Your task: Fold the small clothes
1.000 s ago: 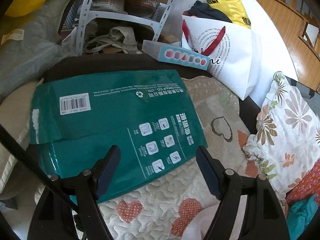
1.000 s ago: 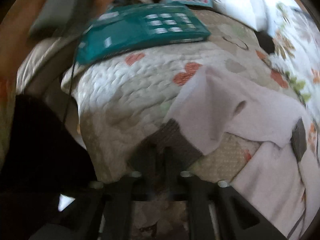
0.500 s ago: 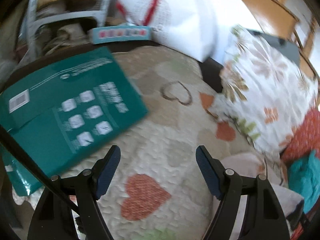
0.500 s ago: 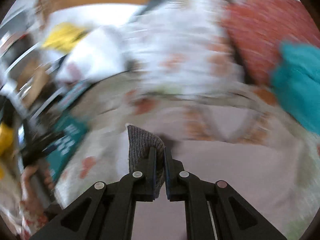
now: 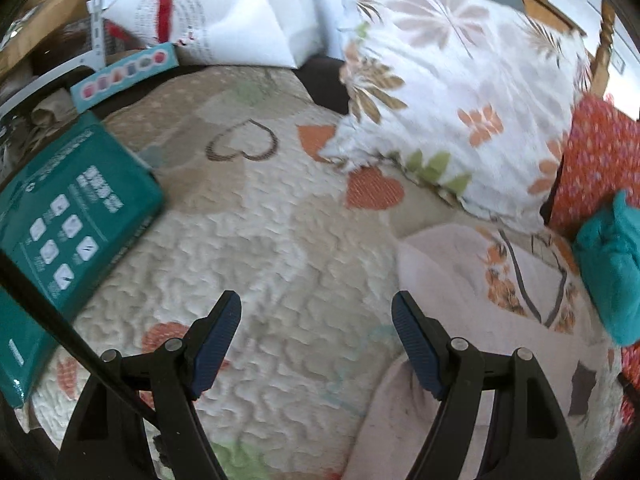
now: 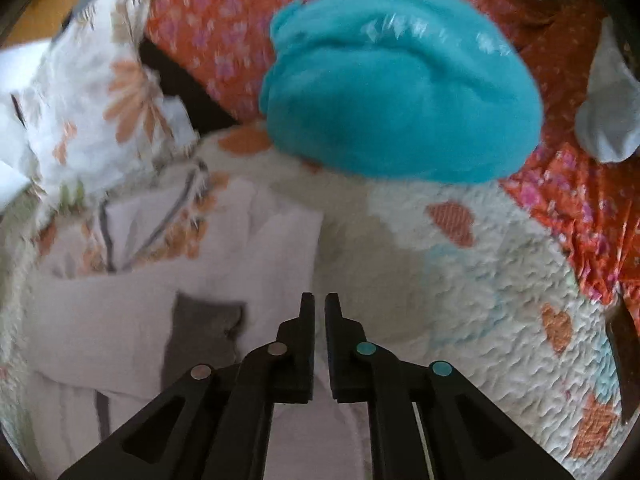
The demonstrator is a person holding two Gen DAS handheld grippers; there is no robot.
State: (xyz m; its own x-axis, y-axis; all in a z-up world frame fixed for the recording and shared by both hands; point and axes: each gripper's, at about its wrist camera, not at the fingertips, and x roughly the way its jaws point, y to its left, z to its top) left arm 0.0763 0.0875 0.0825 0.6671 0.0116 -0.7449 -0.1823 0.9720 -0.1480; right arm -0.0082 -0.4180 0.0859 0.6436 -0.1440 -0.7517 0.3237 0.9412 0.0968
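Observation:
A pale pink garment (image 5: 460, 272) with a floral print and grey cuffs lies spread on the heart-patterned quilt (image 5: 280, 220). My left gripper (image 5: 316, 320) hangs open over bare quilt, and the garment's edge starts by its right finger. In the right wrist view the same garment (image 6: 120, 340) fills the lower left, with a grey cuff (image 6: 204, 320) lying flat just left of my right gripper (image 6: 319, 304). Its jaws are opening, with a narrow gap and nothing between them. A teal cloth bundle (image 6: 400, 80) sits beyond it.
A green flat box (image 5: 68, 220) lies at the quilt's left edge, with a small teal box (image 5: 124, 68) and a white bag (image 5: 224, 12) behind it. A floral pillow (image 5: 460, 100) and red flowered fabric (image 6: 224, 20) border the far side. A pale sock (image 6: 608, 120) lies at the right.
Both views have swung right across the bed, away from the green box. My right gripper, which carried the grey cuff, has let it go, and the cuff now lies on the garment.

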